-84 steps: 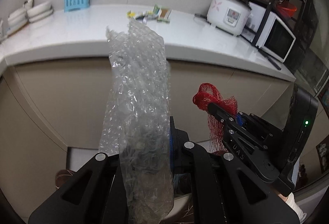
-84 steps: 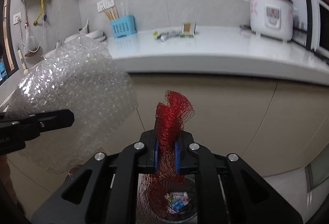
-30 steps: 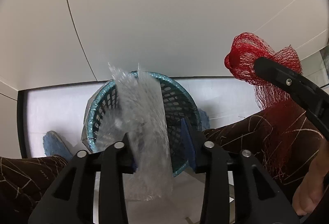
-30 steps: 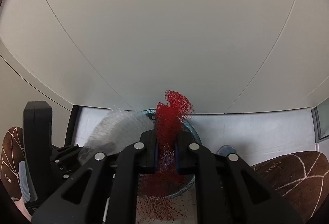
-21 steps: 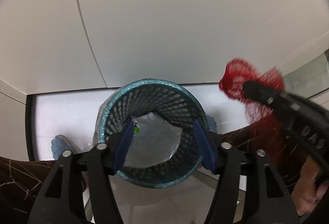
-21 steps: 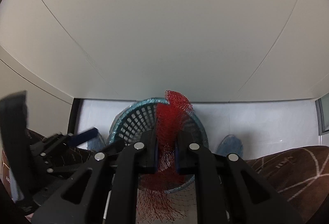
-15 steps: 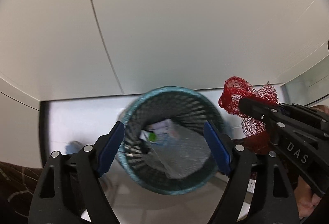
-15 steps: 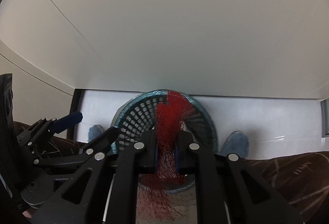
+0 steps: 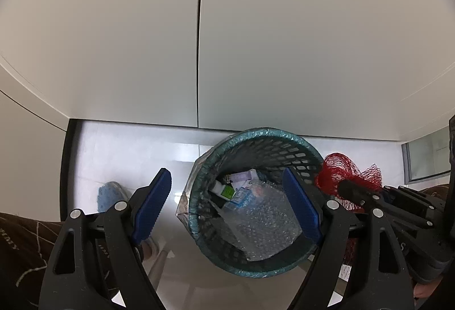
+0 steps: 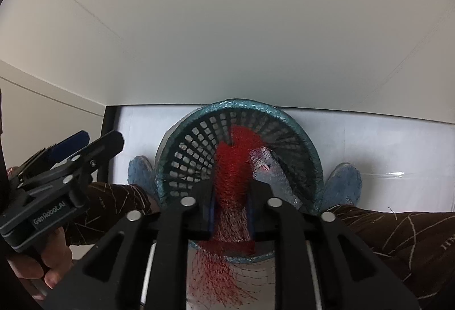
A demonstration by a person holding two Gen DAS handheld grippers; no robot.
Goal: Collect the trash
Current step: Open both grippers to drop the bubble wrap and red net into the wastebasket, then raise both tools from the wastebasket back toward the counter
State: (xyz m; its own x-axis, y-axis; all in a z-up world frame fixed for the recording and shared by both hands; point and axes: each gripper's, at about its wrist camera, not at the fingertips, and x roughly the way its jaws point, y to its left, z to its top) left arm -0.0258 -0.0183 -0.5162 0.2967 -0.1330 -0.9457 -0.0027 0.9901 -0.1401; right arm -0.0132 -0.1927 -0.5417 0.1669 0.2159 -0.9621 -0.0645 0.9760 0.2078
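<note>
A teal mesh waste basket (image 9: 257, 136) stands on the floor below the cabinet fronts; it also shows in the right wrist view (image 10: 182, 150). Clear bubble wrap (image 9: 264, 224) lies inside it on top of small wrappers (image 9: 234, 187). My left gripper (image 9: 227, 204) is open and empty above the basket. My right gripper (image 10: 230, 196) is shut on a red mesh net bag (image 10: 231, 167) and holds it over the basket; the bag (image 9: 335, 176) shows at the basket's right rim in the left wrist view.
Pale cabinet doors (image 9: 199, 39) rise right behind the basket. The person's blue slippers (image 10: 344, 182) and brown trouser legs (image 10: 398, 230) flank the basket on the light tiled floor (image 9: 128, 150).
My left gripper opened and dropped the bubble wrap into the basket, then widened further. My right gripper moved with the red net bag over the basket.
</note>
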